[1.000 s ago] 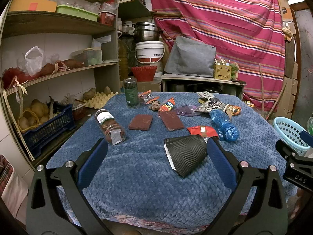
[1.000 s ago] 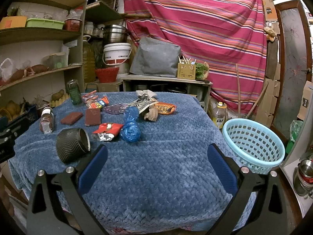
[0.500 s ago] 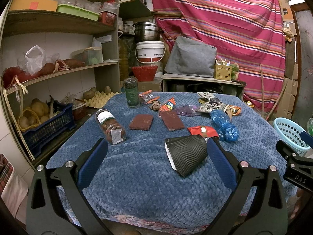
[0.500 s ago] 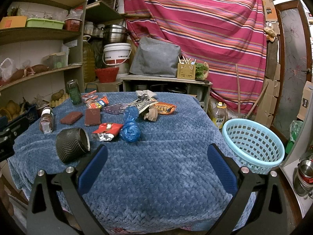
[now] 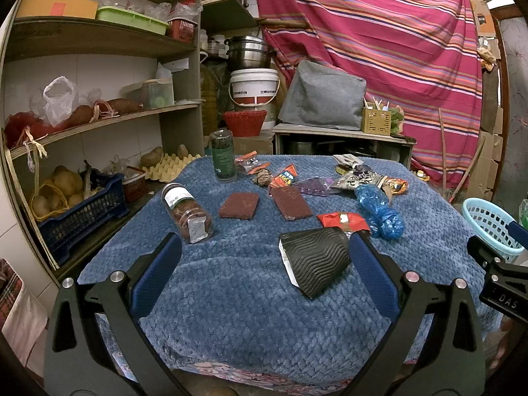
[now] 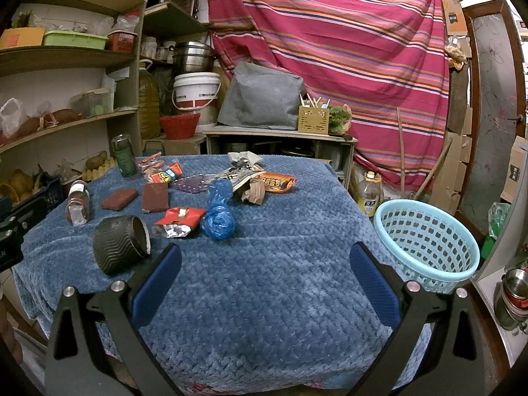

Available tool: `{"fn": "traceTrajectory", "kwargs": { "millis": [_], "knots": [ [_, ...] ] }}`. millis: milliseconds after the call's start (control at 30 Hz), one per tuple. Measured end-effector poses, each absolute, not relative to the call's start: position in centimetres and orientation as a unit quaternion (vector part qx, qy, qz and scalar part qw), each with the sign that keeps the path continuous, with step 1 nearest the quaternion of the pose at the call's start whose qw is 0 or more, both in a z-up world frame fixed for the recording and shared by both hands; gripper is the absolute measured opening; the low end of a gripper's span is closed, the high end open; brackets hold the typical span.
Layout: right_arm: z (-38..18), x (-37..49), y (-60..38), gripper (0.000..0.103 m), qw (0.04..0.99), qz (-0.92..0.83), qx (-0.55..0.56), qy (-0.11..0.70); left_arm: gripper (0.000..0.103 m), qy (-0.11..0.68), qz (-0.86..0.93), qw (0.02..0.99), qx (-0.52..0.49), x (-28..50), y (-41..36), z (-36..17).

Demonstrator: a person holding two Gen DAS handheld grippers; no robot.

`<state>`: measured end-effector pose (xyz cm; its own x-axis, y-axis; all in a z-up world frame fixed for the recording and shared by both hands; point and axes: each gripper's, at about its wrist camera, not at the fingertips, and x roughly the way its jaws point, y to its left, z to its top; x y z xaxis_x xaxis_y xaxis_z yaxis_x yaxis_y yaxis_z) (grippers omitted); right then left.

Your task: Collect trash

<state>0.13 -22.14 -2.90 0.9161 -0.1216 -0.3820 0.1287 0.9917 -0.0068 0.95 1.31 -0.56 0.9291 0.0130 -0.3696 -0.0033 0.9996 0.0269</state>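
Trash lies scattered on a table under a blue blanket [image 5: 231, 297] [image 6: 280, 280]. A black ribbed paper cup [image 5: 315, 264] [image 6: 118, 247] lies on its side near the front. Behind it are a red foil wrapper [image 5: 343, 221] [image 6: 180, 219], a crumpled blue plastic bag [image 5: 379, 209] [image 6: 217, 214], snack packets [image 5: 283, 178] [image 6: 275, 181] and a crumpled brown paper [image 6: 252, 193]. A light blue basket [image 6: 429, 241] [image 5: 491, 224] stands right of the table. My left gripper [image 5: 264, 260] is open, just short of the cup. My right gripper [image 6: 264, 260] is open over bare blanket.
Two brown scouring pads [image 5: 239, 204] [image 5: 292, 203], a toppled glass jar [image 5: 186, 211] and an upright green jar [image 5: 222, 155] sit on the left half. Shelves with potatoes in a blue crate [image 5: 76, 204] line the left. A striped curtain [image 6: 346, 49] hangs behind.
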Motion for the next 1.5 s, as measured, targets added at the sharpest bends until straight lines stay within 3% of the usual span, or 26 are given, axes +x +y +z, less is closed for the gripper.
{"fn": "traceTrajectory", "kwargs": {
  "millis": [567, 1200, 1500],
  "knots": [
    [-2.5, 0.2, -22.9, 0.099, 0.979, -0.077, 0.008, 0.187, 0.098, 0.213, 0.005, 0.977, 0.001, 1.8, 2.4, -1.3],
    [1.9, 4.2, -24.9, 0.099, 0.98, -0.079, 0.014, 0.183, 0.098, 0.241, -0.01, 0.97, 0.033, 5.9, -1.3, 0.4],
    [-0.6, 5.8, -26.6, 0.099, 0.972, -0.09, 0.017, 0.219, 0.098, 0.284, -0.013, 0.959, 0.012, 8.9, -2.2, -2.7]
  ]
}}
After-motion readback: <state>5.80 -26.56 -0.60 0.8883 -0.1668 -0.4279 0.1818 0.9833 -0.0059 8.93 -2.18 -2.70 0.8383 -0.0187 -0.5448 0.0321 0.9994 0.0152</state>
